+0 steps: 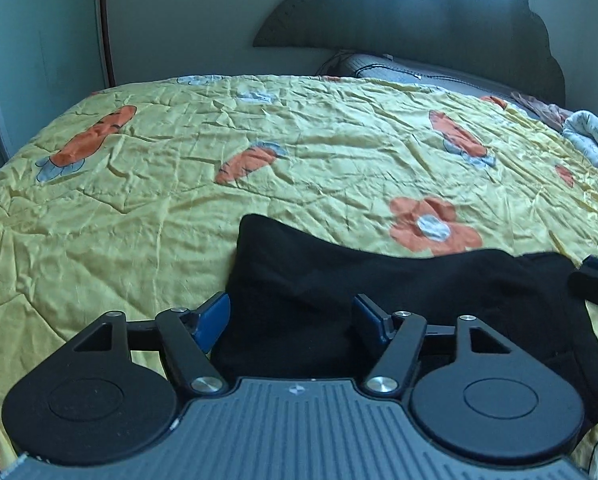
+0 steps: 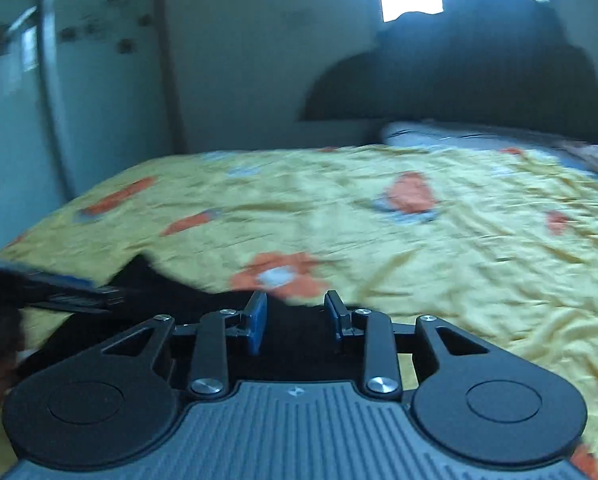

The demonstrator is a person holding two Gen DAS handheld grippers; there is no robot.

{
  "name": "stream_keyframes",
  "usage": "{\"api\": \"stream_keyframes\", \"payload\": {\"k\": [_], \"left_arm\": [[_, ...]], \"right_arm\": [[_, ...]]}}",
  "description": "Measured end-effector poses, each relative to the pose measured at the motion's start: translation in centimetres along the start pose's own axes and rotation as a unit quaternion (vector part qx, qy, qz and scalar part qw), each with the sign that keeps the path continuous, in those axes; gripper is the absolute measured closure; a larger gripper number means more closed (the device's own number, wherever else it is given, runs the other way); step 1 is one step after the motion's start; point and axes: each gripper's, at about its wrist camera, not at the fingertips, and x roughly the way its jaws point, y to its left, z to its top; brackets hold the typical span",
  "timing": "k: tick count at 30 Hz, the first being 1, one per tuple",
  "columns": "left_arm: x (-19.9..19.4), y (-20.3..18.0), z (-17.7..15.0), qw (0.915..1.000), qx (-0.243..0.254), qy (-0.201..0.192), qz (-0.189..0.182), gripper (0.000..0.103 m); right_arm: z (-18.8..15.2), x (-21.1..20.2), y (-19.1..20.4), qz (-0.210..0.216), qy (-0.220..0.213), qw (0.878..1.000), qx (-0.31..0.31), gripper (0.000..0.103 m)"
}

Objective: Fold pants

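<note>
Folding appears well advanced: black pants (image 1: 379,296) lie as a compact bundle near the bed's (image 1: 99,240) near edge.

Left gripper (image 1: 291,320) hangs over the bundle's left end, jaws wide apart, straddling the cloth with the blue pads (image 1: 213,320) clear of it, gripping nothing; the pants occupy the yellow bedspread (image 1: 299,152) at its near edge, right of centre in the left view, folded but lumpy, with a loose margin trailing right; right gripper (image 2: 297,320), blurred, stands partly open over the bundle's right end, nothing visibly pinched; judged remaining: flattening, squaring, perhaps one last fold; containers: none seen; a pillow (image 1: 419,70) and crumpled cloth (image 1: 591,136) rest at the far right corner.
</note>
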Motion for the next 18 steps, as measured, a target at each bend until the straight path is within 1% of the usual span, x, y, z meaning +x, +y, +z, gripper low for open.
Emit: {"api": "stream_keyframes", "payload": {"k": [2, 5, 7, 13, 18], "left_arm": [[-0.1, -0.2, -0.3, 1.0000, 0.004, 0.000, 0.001, 0.031], [-0.3, -0.3, -0.6, 1.0000, 0.008, 0.001, 0.003, 0.030], [-0.4, -0.3, -0.7, 1.0000, 0.009, 0.003, 0.003, 0.030], [-1.3, -0.1, -0.7, 1.0000, 0.002, 0.001, -0.001, 0.028], [-2.2, -0.6, -1.1, 0.9999, 0.012, -0.004, -0.005, 0.023]], "right_arm": [[-0.3, 0.6, 1.0, 0.021, 0.020, 1.000, -0.013, 0.072], [-1.2, 2.2, 1.4, 0.014, 0.054, 0.998, -0.024, 0.072], [-1.7, 3.0, 1.1, 0.012, 0.065, 0.998, -0.020, 0.073], [-1.5, 1.5, 1.4, 0.017, 0.046, 0.999, -0.013, 0.071], [-1.9, 1.5, 1.1, 0.011, 0.057, 0.998, -0.008, 0.071]]}}
